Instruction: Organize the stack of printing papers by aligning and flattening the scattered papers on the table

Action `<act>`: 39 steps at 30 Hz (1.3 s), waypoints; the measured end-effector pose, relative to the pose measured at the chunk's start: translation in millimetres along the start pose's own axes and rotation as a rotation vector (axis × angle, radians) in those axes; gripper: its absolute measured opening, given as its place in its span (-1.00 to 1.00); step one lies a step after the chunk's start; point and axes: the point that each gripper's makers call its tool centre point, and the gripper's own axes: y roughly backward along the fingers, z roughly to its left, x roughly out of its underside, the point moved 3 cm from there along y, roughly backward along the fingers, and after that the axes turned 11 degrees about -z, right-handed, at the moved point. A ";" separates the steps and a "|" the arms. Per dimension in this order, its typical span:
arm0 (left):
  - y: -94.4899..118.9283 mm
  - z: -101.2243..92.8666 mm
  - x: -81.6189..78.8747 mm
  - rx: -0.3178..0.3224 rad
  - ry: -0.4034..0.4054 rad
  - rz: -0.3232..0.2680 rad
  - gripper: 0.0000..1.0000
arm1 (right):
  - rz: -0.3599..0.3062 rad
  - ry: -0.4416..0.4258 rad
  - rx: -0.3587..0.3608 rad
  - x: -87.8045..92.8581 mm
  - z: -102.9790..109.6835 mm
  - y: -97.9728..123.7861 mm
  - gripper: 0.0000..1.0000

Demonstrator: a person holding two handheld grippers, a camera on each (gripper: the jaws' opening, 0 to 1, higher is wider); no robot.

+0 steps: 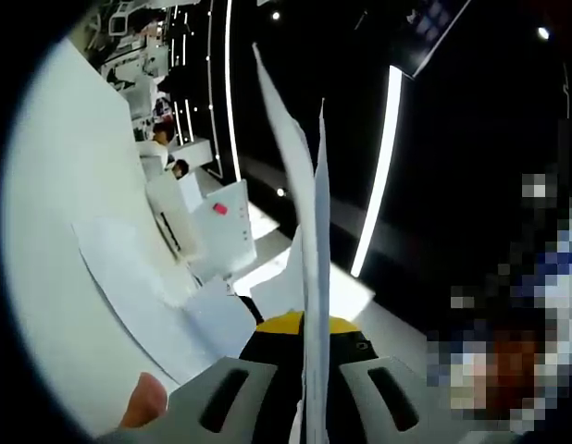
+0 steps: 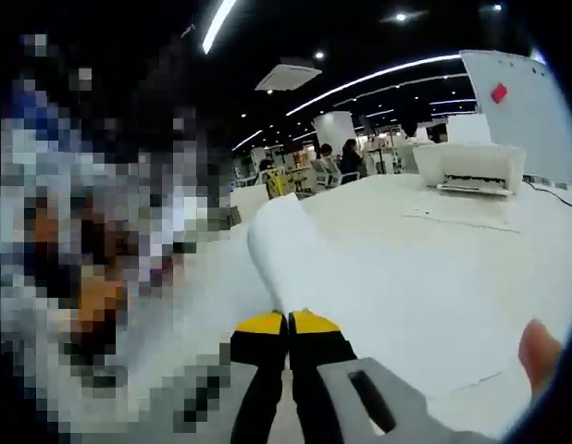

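Two yellow-tipped grippers — left (image 1: pixel 309 370), right (image 2: pixel 288 326) — both pinching thin white paper sheets (image 1: pixel 309 231), edge-on at centre frame, above white table (image 2: pixel 434 268).

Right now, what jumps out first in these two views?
In the left gripper view, the sheets of paper stand edge-on, pinched in the left gripper and rising up the middle. In the right gripper view, the right gripper's yellow-tipped fingers close on a curled paper edge over the white table, with a white printer at the far right.
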 end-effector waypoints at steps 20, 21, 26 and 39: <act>-0.3 0.6 1.9 -0.004 -0.007 0.013 -0.88 | -0.205 -0.060 -0.183 -127.3 100.2 58.3 -1.00; -0.3 0.5 2.4 -0.005 -0.008 0.013 -0.88 | -0.212 -0.053 -0.202 -131.7 107.5 61.5 -1.00; -0.1 -0.1 4.8 -0.010 -0.007 0.013 -0.88 | -0.184 -0.049 -0.304 -146.1 145.9 76.8 -1.00; -0.3 1.5 6.3 -0.021 -0.001 0.010 -0.88 | -0.145 -0.102 -0.447 -173.2 224.9 99.1 -1.00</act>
